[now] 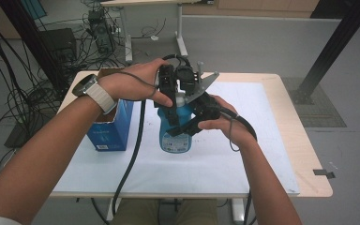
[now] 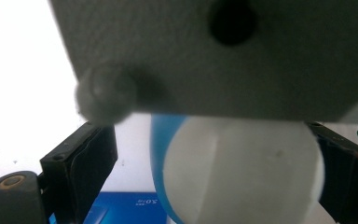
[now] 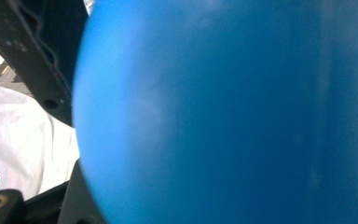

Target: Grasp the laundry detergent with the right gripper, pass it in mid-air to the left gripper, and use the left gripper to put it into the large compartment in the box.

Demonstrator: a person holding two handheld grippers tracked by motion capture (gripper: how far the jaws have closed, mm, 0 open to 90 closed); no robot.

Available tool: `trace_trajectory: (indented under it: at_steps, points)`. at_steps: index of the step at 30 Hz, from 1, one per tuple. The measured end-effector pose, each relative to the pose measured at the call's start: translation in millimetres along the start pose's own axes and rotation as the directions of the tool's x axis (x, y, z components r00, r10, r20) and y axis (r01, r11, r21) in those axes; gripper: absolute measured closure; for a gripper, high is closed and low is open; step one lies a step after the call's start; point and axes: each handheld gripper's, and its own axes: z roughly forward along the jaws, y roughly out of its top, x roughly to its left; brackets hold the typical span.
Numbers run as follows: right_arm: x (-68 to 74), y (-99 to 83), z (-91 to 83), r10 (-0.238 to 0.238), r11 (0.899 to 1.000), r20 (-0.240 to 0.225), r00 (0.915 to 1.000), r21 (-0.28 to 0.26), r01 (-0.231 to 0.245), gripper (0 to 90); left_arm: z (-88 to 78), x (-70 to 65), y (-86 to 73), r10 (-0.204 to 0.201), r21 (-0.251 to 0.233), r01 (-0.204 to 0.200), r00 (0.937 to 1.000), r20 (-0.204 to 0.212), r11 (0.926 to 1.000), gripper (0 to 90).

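Note:
A blue bottle (image 1: 176, 137) with a white cap (image 1: 181, 97) stands upright mid-table on a white sheet. From the right, my right gripper (image 1: 186, 125) is shut on the bottle's body, and that blue body (image 3: 223, 116) is pressed close against the right gripper view, with a black jaw at its left edge. My left gripper (image 1: 177, 102) reaches down over the top. In the left gripper view its jaws stand either side of the white cap (image 2: 242, 172); the left one is clear of it, so my left gripper (image 2: 214, 179) is open around the cap. The right gripper's grey plate (image 2: 223, 56) covers the upper part.
An open blue carton (image 1: 110, 126) stands just left of the bottle, under my left forearm. The left gripper's cable (image 1: 133, 154) runs down over the table's front edge (image 1: 192, 193). Cables and table legs lie on the floor beyond.

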Motion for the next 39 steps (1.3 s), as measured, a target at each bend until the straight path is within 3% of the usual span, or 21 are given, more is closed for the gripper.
trace_trajectory:
  at_steps: [26,32,34,39]
  points:
    - [3.7,0.2,-2.6,0.016,1.0,0.023,0.9996,0.003,-0.016,43.3,2.7,-3.8,-2.2,-0.028,-0.047,0.03,0.9984,0.048,0.9984,17.0]
    - [4.3,0.9,-3.2,0.014,1.0,0.023,0.9996,-0.005,-0.014,43.3,1.7,-4.1,-1.8,-0.017,-0.055,0.02,0.9984,0.054,0.9983,19.5]
    - [3.8,1.6,-1.7,-0.009,1.0,-0.004,1.0,-0.021,0.009,43.3,0.7,-3.4,-1.5,-0.003,-0.046,0.005,0.9984,0.057,0.9989,20.3]
    - [4.2,1.5,-2.1,-0.011,1.0,0.005,0.9999,-0.021,0.011,43.3,0.7,-4.1,-1.1,-0.004,-0.046,0.007,0.9981,0.062,0.9989,21.3]
